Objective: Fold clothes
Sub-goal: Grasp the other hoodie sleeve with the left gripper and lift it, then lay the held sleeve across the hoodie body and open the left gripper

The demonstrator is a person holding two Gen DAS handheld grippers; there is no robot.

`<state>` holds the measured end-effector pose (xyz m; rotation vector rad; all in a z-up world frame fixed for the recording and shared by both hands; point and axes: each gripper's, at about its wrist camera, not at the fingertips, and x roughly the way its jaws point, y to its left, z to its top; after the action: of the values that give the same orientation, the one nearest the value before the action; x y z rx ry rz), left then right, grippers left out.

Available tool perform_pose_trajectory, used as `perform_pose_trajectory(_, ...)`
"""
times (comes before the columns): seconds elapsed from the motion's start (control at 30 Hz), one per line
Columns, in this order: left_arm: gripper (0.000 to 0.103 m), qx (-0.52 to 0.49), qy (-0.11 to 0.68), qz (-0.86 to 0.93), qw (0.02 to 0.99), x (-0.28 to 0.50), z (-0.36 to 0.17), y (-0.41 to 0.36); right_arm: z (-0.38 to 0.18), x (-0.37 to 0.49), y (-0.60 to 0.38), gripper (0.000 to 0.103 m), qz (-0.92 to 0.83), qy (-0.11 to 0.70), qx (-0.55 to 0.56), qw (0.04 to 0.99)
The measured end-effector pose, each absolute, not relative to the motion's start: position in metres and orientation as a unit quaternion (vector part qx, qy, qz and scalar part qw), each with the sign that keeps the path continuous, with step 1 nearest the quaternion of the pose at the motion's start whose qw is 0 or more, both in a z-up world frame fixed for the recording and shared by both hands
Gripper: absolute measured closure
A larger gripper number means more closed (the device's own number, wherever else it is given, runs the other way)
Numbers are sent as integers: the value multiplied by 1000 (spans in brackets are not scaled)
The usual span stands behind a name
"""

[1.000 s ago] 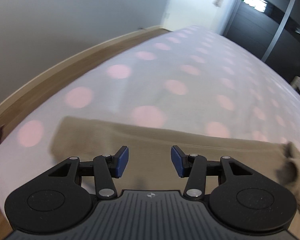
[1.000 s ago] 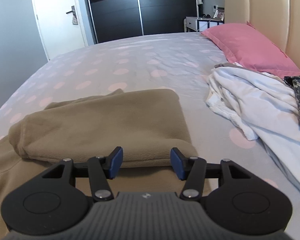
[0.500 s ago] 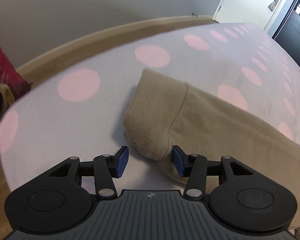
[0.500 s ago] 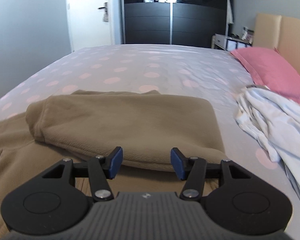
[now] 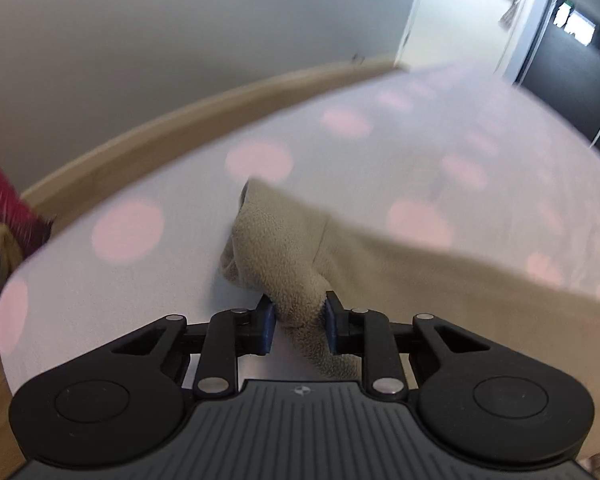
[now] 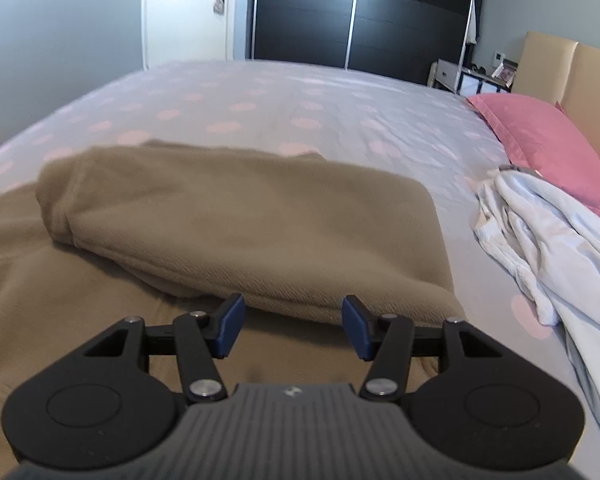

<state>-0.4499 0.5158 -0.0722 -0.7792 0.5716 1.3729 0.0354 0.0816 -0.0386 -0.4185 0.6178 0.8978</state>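
Pink-dotted white bedding covers the bed you are working on, with a black wardrobe and a white door beyond its far edge and a padded beige headboard at its right end. Your tan fleece garment lies across the near part of the bed, one portion already folded over the layer beneath it. Your right gripper hovers low over the near edge of that fold, its blue pads spread wide apart with nothing between them. Your left gripper is clamped on the sleeve cuff, the fleece bunched between its blue pads near the bed's left edge, where a wooden floor strip shows beside the grey wall. The sleeve runs off to the right across the bedding; that stretch is blurred. A crumpled white garment sits near the right edge of the bed, apart from the fleece, with a pink pillow just behind it against the headboard.
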Motion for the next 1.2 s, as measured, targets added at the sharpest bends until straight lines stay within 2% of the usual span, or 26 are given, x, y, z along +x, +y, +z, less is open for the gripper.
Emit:
perform_pose_trajectory(0.27, 82, -284, 154, 560, 763, -408, 25, 481, -38, 43, 77, 45, 402, 311, -199, 838)
perform_pose_trajectory(0.47, 82, -237, 106, 496, 829, -344, 91, 442, -27, 51, 75, 45, 395, 328, -182, 839)
perform_pose_trajectory(0.8, 82, -188, 142, 351, 906, -171, 150, 389, 8, 91, 69, 44, 381, 366, -182, 829)
perform_pose_trajectory(0.93, 82, -179, 144, 300, 926, -106, 165, 369, 27, 107, 62, 40, 395, 357, -175, 828)
perform_pose_trajectory(1.07, 82, -162, 160, 252, 941, -45, 166, 351, 33, 119, 55, 40, 407, 357, -159, 826)
perform_pose_trajectory(1.2, 82, -147, 207, 207, 945, 3, 136, 327, 33, 126, 50, 40, 416, 368, -147, 819)
